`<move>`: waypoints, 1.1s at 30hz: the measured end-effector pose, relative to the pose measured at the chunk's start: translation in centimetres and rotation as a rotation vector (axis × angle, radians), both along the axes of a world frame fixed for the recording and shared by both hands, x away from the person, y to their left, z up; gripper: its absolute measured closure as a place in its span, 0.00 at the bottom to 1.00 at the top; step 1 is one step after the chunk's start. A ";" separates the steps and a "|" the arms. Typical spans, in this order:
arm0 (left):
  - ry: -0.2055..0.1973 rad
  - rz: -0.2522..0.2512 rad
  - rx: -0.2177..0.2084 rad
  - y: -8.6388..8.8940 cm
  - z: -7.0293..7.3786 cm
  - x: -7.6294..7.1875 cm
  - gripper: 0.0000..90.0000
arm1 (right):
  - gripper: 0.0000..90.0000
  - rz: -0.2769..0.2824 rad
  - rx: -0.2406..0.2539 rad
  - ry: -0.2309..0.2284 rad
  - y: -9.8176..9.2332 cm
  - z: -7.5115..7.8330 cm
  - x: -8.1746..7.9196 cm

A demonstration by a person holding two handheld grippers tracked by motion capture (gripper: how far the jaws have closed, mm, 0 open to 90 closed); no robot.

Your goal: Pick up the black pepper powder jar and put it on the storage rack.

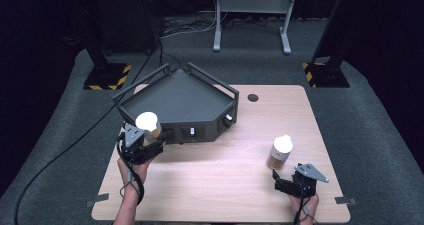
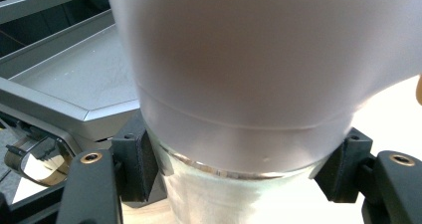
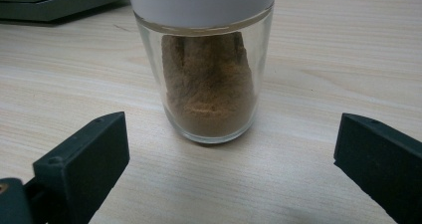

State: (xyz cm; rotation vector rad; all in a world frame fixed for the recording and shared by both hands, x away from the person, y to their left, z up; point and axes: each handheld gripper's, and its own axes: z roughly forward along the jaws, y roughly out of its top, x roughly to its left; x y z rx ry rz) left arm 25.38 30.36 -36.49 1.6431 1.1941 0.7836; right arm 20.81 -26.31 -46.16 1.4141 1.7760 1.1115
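So over on the left side, the left tool [image 1: 145,142] is clamped onto a glass jar with a white cap [image 1: 148,122], and in the left gripper view you can see both jaws pressed against the glass right under the cap. That jar is held up at the front left corner of the dark grey tray [image 1: 175,100], a big angular thing with raised rails that sits at the back left of the wooden table [image 1: 215,180]. I honestly can't tell what's inside this jar, the close-up is too blurry and the cap hides most of it.

Moving right, there's a second spice jar [image 1: 280,152] standing upright on the table, also white-capped, with brown powder [image 3: 209,84] clumped up inside the glass. It's well apart from the tray.

Just in front of it is the right tool [image 1: 286,181], jaws spread wide and holding nothing. In the right gripper view the jar stands between the two jaws but further out, not touching either one.

Black cable runs off across the grey floor [image 1: 60,135] on the left.
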 end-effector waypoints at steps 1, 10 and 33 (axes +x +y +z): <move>0.001 -0.002 -0.001 0.0 0.0 0.1 0.34 | 0.00 0.000 0.000 0.000 0.0 0.0 0.0; 0.004 -0.007 -0.008 0.1 0.5 0.6 0.34 | 0.00 0.000 0.002 -0.001 -0.1 0.0 0.0; 0.010 -0.019 -0.031 0.9 1.8 2.1 0.34 | 0.00 -0.002 0.005 -0.003 -0.1 0.0 -0.1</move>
